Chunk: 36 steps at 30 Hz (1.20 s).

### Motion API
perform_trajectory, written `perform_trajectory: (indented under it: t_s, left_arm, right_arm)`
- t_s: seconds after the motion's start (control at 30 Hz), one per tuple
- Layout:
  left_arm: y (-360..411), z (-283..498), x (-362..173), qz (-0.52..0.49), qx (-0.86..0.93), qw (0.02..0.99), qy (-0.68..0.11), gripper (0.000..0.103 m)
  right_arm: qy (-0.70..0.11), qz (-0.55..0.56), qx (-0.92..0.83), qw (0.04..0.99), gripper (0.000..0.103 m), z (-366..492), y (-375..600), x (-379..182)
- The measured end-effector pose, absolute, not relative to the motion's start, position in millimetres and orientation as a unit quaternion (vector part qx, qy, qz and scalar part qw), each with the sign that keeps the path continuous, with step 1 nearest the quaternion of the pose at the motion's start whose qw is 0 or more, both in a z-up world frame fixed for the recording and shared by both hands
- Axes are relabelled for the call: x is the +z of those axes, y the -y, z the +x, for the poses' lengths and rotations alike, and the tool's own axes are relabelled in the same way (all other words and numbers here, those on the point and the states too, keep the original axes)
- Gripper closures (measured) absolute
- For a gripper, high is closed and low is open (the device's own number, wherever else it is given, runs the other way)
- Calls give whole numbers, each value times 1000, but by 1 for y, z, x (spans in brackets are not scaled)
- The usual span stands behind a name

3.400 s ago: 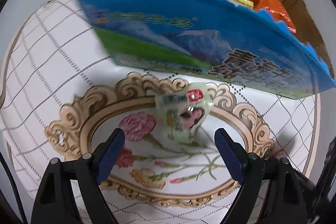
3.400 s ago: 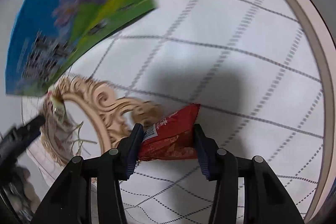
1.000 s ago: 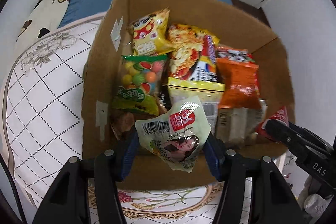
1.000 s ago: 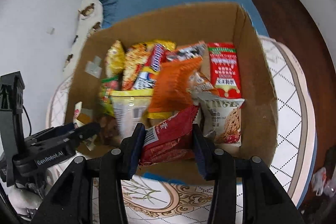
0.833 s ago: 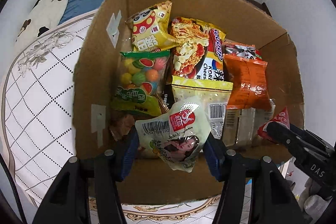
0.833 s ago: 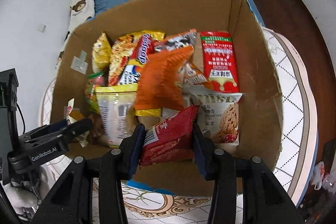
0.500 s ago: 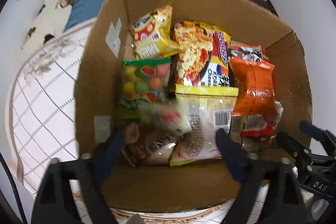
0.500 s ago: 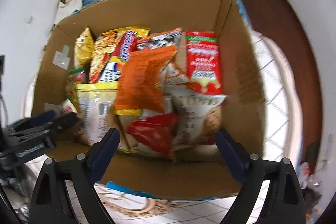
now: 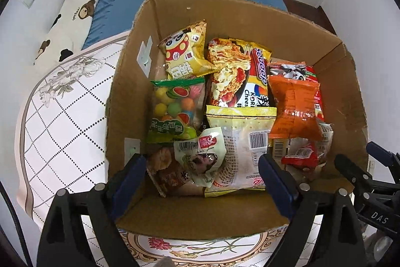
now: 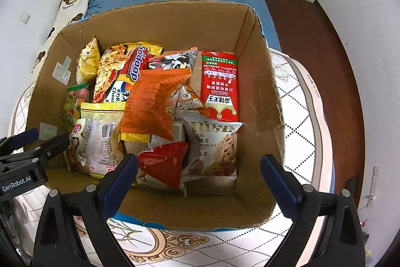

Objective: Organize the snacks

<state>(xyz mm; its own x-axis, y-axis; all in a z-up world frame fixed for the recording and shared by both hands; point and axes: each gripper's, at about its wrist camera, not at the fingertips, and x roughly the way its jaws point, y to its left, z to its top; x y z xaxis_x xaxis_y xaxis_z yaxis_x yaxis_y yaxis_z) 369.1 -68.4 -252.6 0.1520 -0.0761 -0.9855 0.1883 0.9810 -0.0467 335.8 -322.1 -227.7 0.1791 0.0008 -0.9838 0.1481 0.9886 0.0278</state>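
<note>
The left tool hangs above the near left end of the cardboard box, pointing straight down, its jaws apart with nothing between the pads; they have just been opening. Directly below it the pale green packet lies loose on the other snacks, tilted, just beside the brown packet and partly over the clear yellow-topped bag.

The right tool hangs over the near right part of the same box, also pointing straight down, jaws wide apart and empty, having likewise just been opening. The red packet sits under it, leaning against the oat cookie bag and under the edge of the orange bag.

Both packets appear delivered, so the next move likely turns on what remains outside the box. No loose snack shows on the patterned table in either view, so which hand is nearer the next item cannot be told. Both tools must rise clear of the box walls before travelling.
</note>
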Motion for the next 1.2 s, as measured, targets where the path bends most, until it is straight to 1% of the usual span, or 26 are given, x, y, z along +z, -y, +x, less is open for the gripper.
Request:
perform_trajectory:
  t_s: [0.2,0.4,0.73,1.2]
  left_arm:
    - [64,357,-233,31,-88,776,-624,11]
    - [64,330,-203,35,-89,805,-585,11]
    - [54,265,-147,37,-78,855,-511,11]
    - [34,159,-86,23,-84,890,-448,11]
  right_arm:
    - [-617,63,-51,783,3,320,325,-208]
    - [-583,64,-55,808,3,292,326,-179]
    - [-521,55,-49,850,3,230,321,-123]
    - [-444,53,-30,894,1,124,303,-40]
